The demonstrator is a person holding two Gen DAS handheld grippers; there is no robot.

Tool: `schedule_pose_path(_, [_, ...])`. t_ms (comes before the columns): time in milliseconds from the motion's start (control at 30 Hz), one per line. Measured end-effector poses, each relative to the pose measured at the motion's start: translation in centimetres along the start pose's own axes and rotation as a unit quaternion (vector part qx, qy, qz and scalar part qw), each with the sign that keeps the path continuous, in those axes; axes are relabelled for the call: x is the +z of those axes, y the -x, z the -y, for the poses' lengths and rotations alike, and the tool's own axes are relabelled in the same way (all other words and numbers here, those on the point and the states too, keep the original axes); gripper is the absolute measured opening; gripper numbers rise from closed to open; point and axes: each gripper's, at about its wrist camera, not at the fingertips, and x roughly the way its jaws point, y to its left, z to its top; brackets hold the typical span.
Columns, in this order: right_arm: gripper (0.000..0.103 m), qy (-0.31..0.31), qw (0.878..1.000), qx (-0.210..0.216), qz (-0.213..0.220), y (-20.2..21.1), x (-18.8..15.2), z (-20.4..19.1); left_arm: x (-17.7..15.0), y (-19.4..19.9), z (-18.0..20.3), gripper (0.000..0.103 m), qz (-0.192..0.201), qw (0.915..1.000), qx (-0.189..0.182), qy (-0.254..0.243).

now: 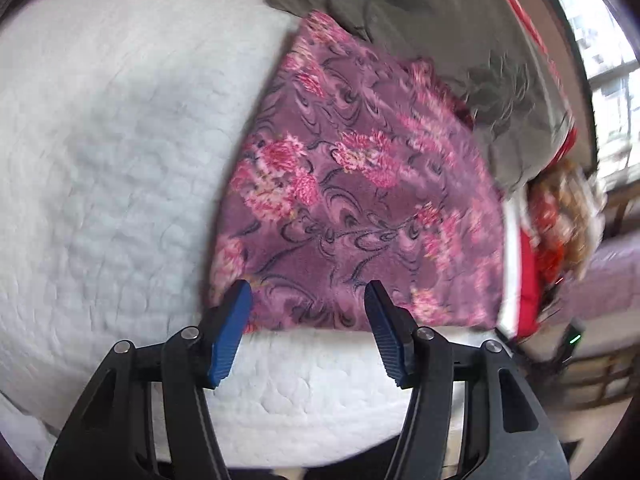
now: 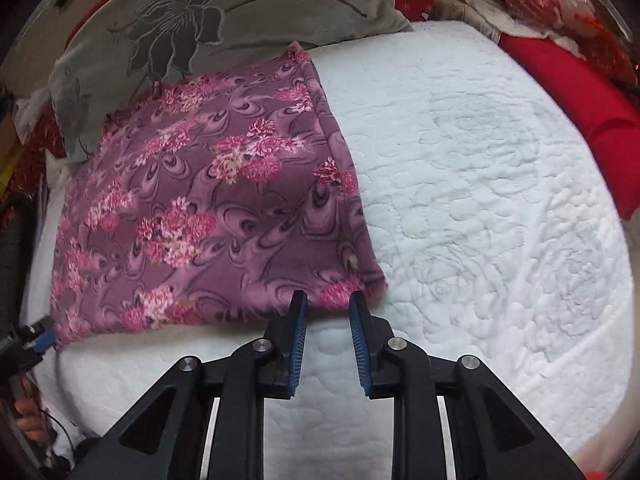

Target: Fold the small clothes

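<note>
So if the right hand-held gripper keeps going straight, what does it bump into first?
Probably the near edge of the purple flowered cloth, right ahead of the right hand-held gripper on the white quilt; depth is hard to judge.

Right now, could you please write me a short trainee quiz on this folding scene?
1. True or false: the left gripper grips the floral cloth.
2. What lies under the cloth? A) white quilt B) bare wood C) red pillow
3. Which cushion touches the cloth's far edge?

Key:
1. False; its fingers stand apart, pressing nothing.
2. A, the white quilt.
3. The grey cushion.
</note>
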Motion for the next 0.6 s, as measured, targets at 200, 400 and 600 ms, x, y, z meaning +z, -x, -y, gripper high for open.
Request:
schedule_pose_path(200, [0.026,0.024,0.999,0.001,0.024,1.2,-0.7,-0.7,0.9,5.2,-1.2,0.057,0.065,0.9976,0.001,0.024])
schedule_pose_path(400, [0.036,0.028,0.996,0.035,0.080,1.4,0.7,0.0,1.1,1.2,0.1,0.058,0.022,0.9993,0.027,0.016])
schedule_pose_path(600, [0.038,0.014,0.998,0.038,0.046,-1.9,1.7,1.0,1.5,-0.7,2.8,0.059,0.025,0.9941,0.096,-0.045])
